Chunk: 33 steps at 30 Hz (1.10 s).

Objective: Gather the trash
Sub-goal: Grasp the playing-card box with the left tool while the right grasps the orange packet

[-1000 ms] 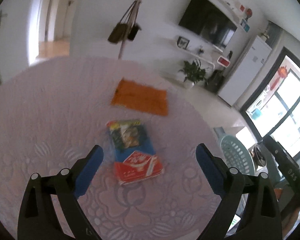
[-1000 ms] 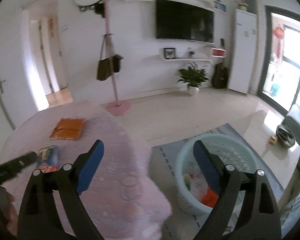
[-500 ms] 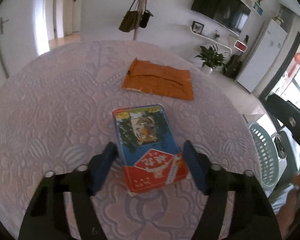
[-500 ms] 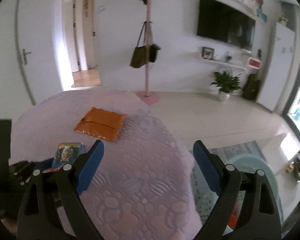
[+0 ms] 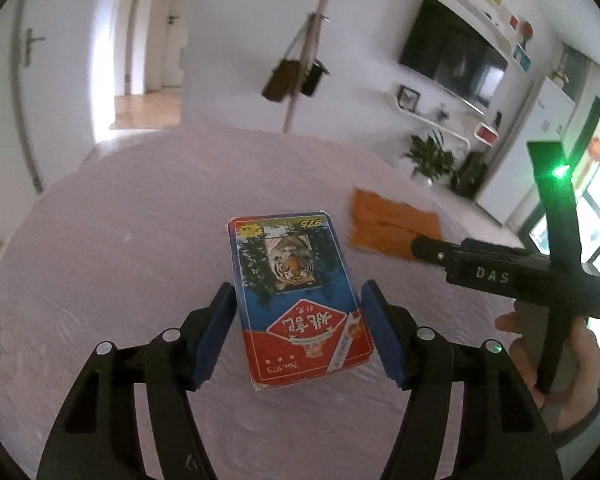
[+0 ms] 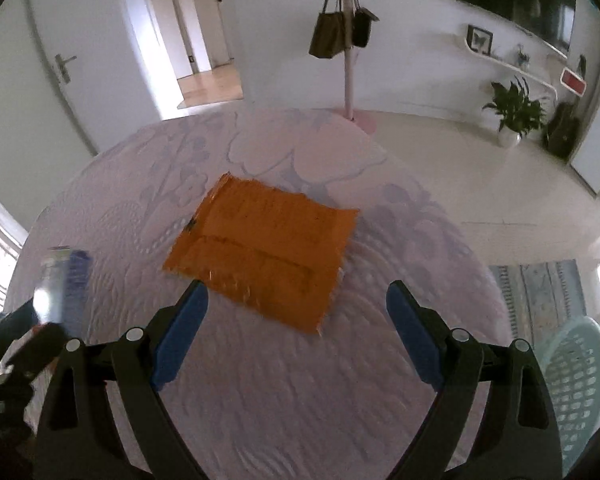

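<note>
Card box (image 5: 300,304) between closing left tool (image 5: 298,334), contact unclear

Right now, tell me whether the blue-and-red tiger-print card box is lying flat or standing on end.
Lying flat. The blue-and-red tiger-print card box rests face up on the pink embossed tablecloth, its printed front fully visible.

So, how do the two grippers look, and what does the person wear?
Both grippers are black, with two curved arms that bear round silver screws. The fingers carry flat blue pads. In the left view, the right gripper's body shows white letters "DAS" and a green light. A grey sleeve cuff shows at the wrist.
</note>
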{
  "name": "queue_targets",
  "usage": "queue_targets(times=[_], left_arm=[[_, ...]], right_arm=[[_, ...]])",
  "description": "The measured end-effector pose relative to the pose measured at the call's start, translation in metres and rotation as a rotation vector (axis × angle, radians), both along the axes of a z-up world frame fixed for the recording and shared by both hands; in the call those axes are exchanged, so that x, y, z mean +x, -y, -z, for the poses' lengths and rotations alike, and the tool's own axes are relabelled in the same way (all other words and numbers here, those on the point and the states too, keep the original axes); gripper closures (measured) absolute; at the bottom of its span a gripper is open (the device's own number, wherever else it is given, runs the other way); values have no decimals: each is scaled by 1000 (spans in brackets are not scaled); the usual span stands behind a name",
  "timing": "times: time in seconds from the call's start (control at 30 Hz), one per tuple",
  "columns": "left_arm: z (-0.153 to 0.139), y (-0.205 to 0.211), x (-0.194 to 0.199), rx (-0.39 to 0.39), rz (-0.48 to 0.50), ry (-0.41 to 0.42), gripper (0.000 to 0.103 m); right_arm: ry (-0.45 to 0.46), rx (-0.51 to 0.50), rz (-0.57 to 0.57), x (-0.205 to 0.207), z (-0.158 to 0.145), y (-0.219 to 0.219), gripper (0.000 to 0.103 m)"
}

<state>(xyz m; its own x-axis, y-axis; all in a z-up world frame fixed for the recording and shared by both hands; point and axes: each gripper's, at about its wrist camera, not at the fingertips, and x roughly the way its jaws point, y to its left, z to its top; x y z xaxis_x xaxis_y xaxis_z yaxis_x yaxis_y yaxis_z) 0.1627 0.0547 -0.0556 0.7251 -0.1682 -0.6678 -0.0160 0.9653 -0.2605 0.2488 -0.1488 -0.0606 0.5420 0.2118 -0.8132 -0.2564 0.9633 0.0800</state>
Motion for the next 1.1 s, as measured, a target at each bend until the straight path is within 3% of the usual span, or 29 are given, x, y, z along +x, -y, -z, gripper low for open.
queue_targets(times=[0.2, 0.4, 0.67, 0.93, 1.1], left_arm=[[7, -26, 1, -64, -56, 35, 40], [8, -28, -3, -98, -69, 50, 40], [9, -31, -4, -105, -49, 48, 39], [11, -36, 3, -113, -42, 42, 39], [10, -30, 1, -98, -36, 57, 39]], right_arm=[[1, 17, 21, 21, 8, -18, 12], [21, -113, 32, 22, 14, -40, 13], [72, -133, 24, 14, 11, -46, 42], [123, -153, -24, 4, 7, -54, 87], [190, -88, -55, -8, -4, -48, 92]])
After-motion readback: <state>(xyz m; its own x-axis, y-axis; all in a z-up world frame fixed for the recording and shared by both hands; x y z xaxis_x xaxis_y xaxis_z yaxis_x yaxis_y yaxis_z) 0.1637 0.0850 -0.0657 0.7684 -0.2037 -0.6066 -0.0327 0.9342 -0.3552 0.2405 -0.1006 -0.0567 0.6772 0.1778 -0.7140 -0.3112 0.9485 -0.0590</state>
